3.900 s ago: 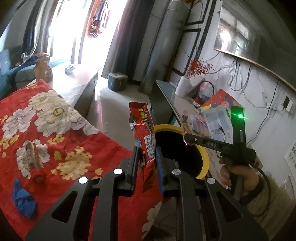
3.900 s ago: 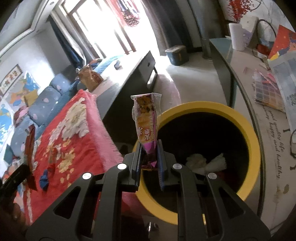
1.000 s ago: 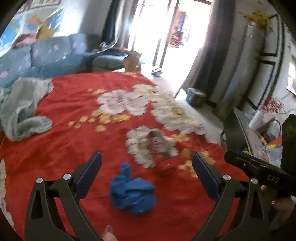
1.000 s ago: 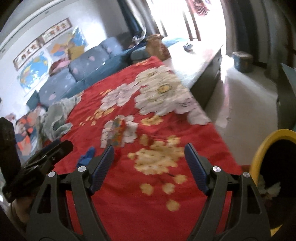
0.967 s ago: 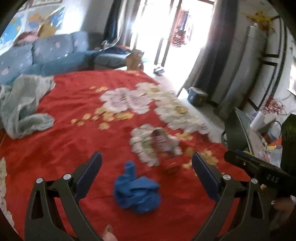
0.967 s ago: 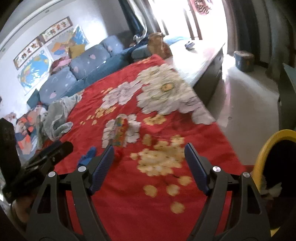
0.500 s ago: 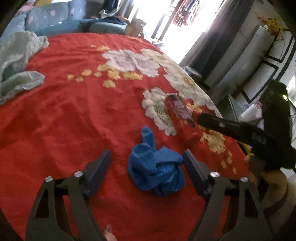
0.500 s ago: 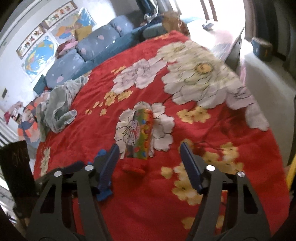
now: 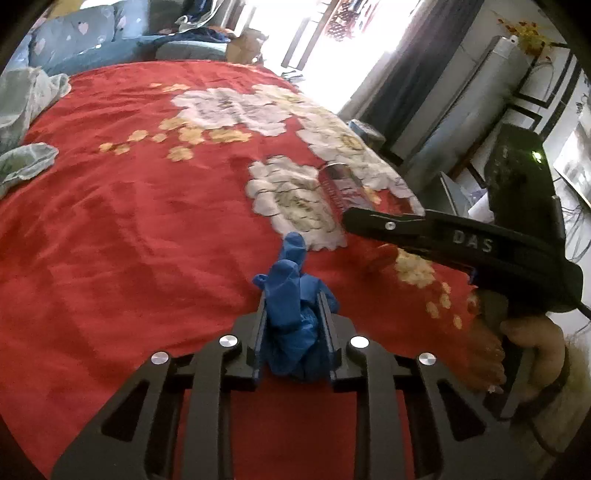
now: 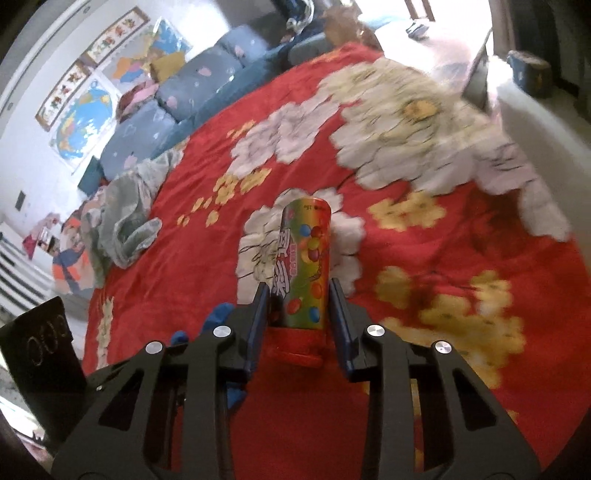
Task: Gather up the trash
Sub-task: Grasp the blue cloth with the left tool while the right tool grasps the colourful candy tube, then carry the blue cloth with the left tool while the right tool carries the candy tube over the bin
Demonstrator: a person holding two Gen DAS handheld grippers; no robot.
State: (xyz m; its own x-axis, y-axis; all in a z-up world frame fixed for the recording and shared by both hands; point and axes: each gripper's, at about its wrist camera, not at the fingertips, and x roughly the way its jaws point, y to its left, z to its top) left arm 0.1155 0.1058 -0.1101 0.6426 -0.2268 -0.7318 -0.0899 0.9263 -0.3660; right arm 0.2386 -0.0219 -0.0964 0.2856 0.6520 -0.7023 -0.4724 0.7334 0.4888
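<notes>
Both grippers closed since: crumpled glove (image 9: pixel 291 325), cylindrical can (image 10: pixel 304 273)

Red floral blanket (image 10: pixel 461 236) covered the bed. Blue patterned sofa (image 10: pixel 177 107) stood beyond; world map poster (image 10: pixel 83 114) on white wall. Bright window (image 9: pixel 354 33), dark curtain (image 9: pixel 413 66).

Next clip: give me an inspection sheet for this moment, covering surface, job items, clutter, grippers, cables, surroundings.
Surface: red floral blanket.
Job's things: crumpled blue glove; candy tube, lying on the blanket.
Clutter: grey-green cloth at the blanket's edge.
Grippers: left gripper shut on the glove; right gripper straddles the tube, contact unclear.
Cables: one from the right gripper's body, wall wires beyond.
Surroundings: blue sofa, wall maps, curtains, bright window.
</notes>
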